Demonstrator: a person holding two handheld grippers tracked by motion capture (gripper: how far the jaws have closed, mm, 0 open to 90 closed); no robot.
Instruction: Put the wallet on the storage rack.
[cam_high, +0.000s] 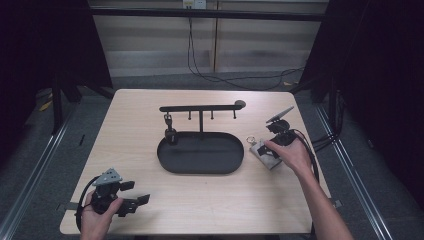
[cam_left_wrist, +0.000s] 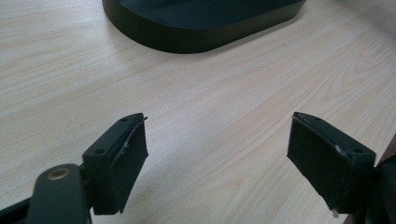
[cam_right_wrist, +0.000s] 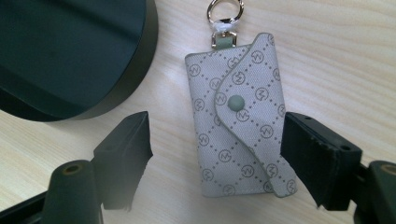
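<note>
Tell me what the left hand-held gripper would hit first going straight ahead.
Probably the black oval tray; the left hand-held gripper points at its near wall across bare table, nothing between.

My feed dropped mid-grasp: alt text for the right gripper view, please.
A grey patterned key pouch with a snap flap and metal ring lies on the wooden table between the right gripper's open jaws, one pad near its edge. A black oval tray sits upper left.

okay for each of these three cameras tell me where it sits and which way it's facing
High view: above the person's side, looking forward and down on the pale wooden table; both forearms and hands show.
Left gripper view: rides the left gripper, facing the black oval tray; open jaws show.
Right gripper view: rides the right gripper, jaws astride a grey patterned key pouch.
Shared: tray and table.
</note>
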